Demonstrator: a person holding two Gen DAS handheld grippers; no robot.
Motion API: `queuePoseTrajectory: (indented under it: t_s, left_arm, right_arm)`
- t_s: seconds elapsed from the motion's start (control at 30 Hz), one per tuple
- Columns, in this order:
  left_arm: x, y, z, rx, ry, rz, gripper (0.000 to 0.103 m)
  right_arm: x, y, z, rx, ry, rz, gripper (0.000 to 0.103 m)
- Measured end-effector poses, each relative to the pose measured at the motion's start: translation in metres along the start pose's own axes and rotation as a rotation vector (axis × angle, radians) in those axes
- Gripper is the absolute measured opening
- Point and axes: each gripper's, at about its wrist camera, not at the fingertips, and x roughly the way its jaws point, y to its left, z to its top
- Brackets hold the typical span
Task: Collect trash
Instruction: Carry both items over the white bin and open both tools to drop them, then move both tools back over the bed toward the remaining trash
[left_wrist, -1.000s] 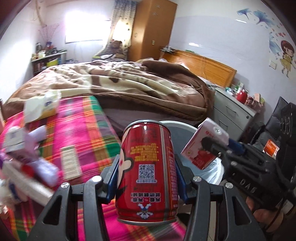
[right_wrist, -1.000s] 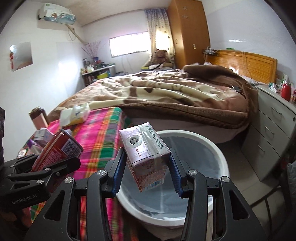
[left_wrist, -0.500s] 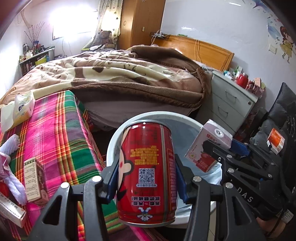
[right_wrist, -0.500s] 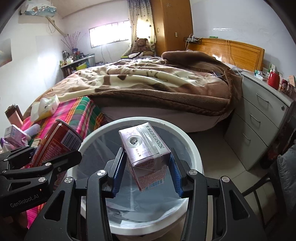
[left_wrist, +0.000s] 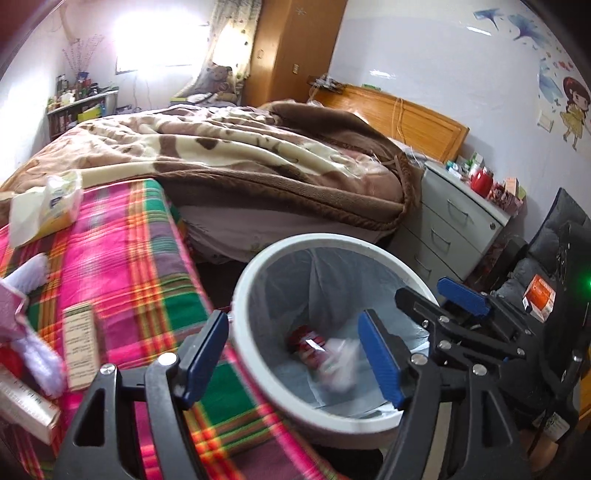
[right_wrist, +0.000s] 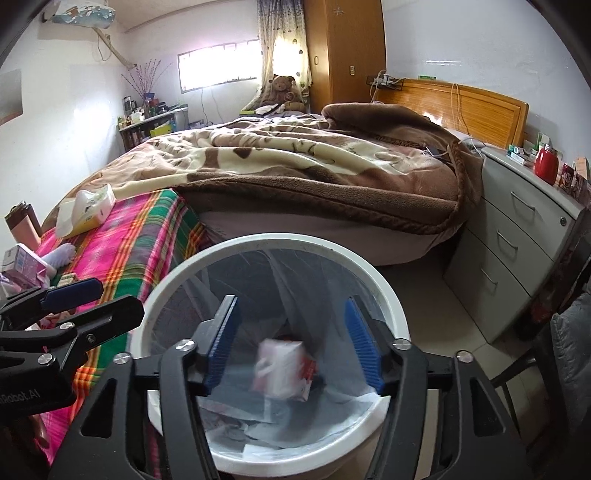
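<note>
Both sets of jaws have just been opening and now stand wide, nothing between them: left gripper (left_wrist: 291, 354), right gripper (right_wrist: 291, 345), over the white bin (right_wrist: 369, 275). The right view catches the milk carton (right_wrist: 282, 365), blurred and tilted. Only the left view shows the red can (left_wrist: 306, 343) beside it, lying slantwise inside the bin.

- Daylight blows out the window (left_wrist: 159, 44), washing the wall around it
- Heavy fisheye bending, dark corners
- Carton (right_wrist: 282, 369) in the bin is motion-blurred
</note>
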Motion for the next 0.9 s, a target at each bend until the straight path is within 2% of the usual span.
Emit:
queuePoseTrajectory:
  t_s: [0.2, 0.47, 0.67, 0.9]
  left_arm:
    - [-0.038, 0.033, -0.012, -0.044, -0.054, 0.059, 0.075]
    - [-0.092, 0.092, -0.04, -0.122, -0.104, 0.192, 0.076]
    - [-0.12, 0.135, -0.064, -0.188, -0.11, 0.287, 0.077]
    - [-0.151, 0.19, -0.094, -0.288, -0.107, 0.406, 0.077]
  right_arm:
    - [-0.012, 0.02, 0.007, -0.011, -0.047, 0.042, 0.063]
    - [-0.018, 0.065, 0.01, -0.063, -0.065, 0.145, 0.063]
    - [-0.014, 0.1, 0.007, -0.089, -0.027, 0.209, 0.063]
    - [0.006, 0.14, 0.003, -0.109, 0.073, 0.324, 0.063]
